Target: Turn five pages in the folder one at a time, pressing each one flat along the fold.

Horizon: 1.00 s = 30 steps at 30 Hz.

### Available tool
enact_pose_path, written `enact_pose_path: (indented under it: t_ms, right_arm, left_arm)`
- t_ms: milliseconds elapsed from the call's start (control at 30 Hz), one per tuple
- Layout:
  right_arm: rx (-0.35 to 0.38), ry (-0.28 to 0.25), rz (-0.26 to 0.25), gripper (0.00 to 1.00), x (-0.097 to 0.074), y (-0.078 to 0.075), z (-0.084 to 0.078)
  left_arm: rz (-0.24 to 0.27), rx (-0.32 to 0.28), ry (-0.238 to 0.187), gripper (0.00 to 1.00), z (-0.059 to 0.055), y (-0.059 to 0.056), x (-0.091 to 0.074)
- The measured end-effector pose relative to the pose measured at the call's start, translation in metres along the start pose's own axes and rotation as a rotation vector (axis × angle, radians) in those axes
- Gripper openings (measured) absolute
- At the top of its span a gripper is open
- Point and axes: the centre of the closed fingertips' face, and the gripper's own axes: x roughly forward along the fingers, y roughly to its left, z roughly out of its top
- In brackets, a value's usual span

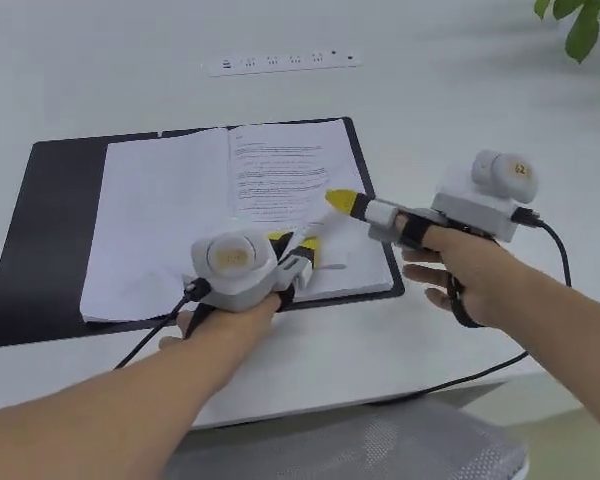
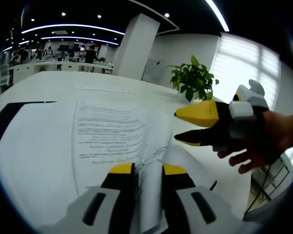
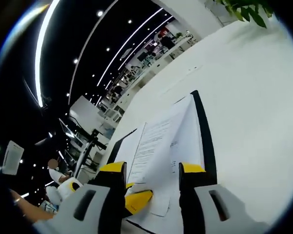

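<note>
The left gripper (image 2: 147,170) is clenched on the near right corner of a printed white paper page (image 2: 112,131). Its yellow-tipped jaws are almost together, and the sheet curls up between them. In the head view the left gripper (image 1: 295,245) sits over the near right corner of the flat black folder (image 1: 50,230). The right gripper (image 1: 342,201) hovers just beside it above the same page, jaws apart and gripping nothing.

The folder lies open close to the near edge of the white workbench (image 1: 460,90), toward its left side. Blank white sheets (image 1: 155,220) rest to the left of the fold, and the printed page lies to the right.

Those blank backs suggest at least one page is already over, though the stack is too thin to count, so I cannot say how many of the five are done. The present turn looks to be at its very start, with the corner pinched but the page not yet carried across. What remains is swinging it over, pressing it flat along the fold, and turning any pages left.
</note>
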Motion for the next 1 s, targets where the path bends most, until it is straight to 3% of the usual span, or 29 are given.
enact_pose_path:
  t_ms: [133,233,467,733,1000]
  right_arm:
    - [0.078,-0.017,0.038,0.42,0.008,-0.001,0.001]
    - [0.131,-0.001,0.065,0.40,0.011,-0.001,-0.004]
    - [0.183,0.005,0.072,0.18,0.000,-0.005,-0.007]
    - [0.237,-0.007,0.100,0.02,-0.015,0.005,-0.003]
    - [0.272,-0.014,0.105,0.00,-0.023,0.007,0.005]
  left_arm:
    - [-0.001,-0.004,-0.003,0.20,0.000,0.000,0.000]
    - [0.000,-0.010,-0.002,0.20,0.000,0.000,0.000]
    - [-0.003,-0.033,-0.004,0.20,0.001,0.001,0.001]
    - [-0.018,-0.085,-0.001,0.24,0.002,-0.003,0.000]
    - [-0.074,-0.094,0.048,0.32,0.000,-0.017,-0.013]
